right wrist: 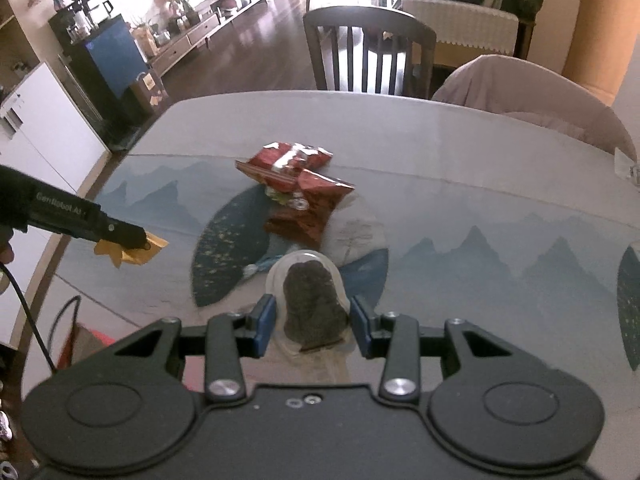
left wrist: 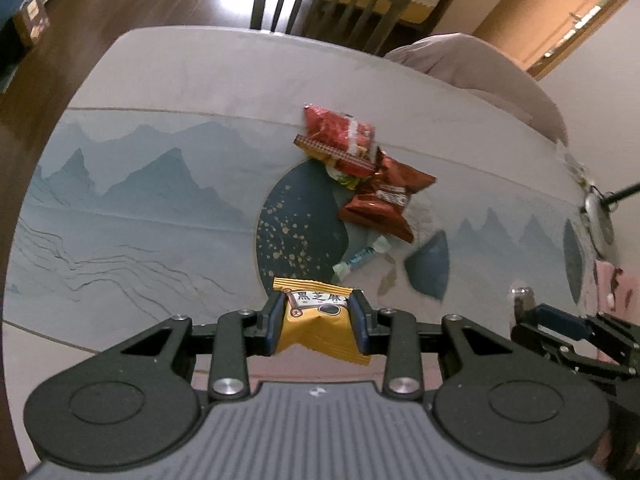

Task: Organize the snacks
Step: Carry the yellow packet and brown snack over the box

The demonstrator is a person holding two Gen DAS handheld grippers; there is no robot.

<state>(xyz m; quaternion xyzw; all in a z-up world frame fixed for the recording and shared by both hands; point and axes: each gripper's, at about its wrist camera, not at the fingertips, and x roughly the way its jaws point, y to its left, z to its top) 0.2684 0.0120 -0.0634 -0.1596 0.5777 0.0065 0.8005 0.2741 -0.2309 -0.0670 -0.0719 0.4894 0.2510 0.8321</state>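
My left gripper (left wrist: pixel 318 308) is shut on a yellow snack packet (left wrist: pixel 318 326) with black print, held above the table. The same packet (right wrist: pixel 132 249) shows at the left gripper's tip in the right wrist view. My right gripper (right wrist: pixel 313 314) is shut on a clear packet holding a dark brown snack (right wrist: pixel 312 304). Farther out on the table lies a pile of red snack bags (left wrist: pixel 352 148) (right wrist: pixel 298 176) with a brown-red bag (left wrist: pixel 384 200) in front. A small blue-green candy (left wrist: pixel 360 258) (right wrist: pixel 262 266) lies nearer to me.
The table (left wrist: pixel 160 220) carries a blue mountain-print cover. A dark wooden chair (right wrist: pixel 368 52) stands at its far side, with a cloth-draped seat (right wrist: pixel 528 92) to the right. A metal spoon-like object (left wrist: pixel 598 212) lies at the right edge. Cabinets line the left wall.
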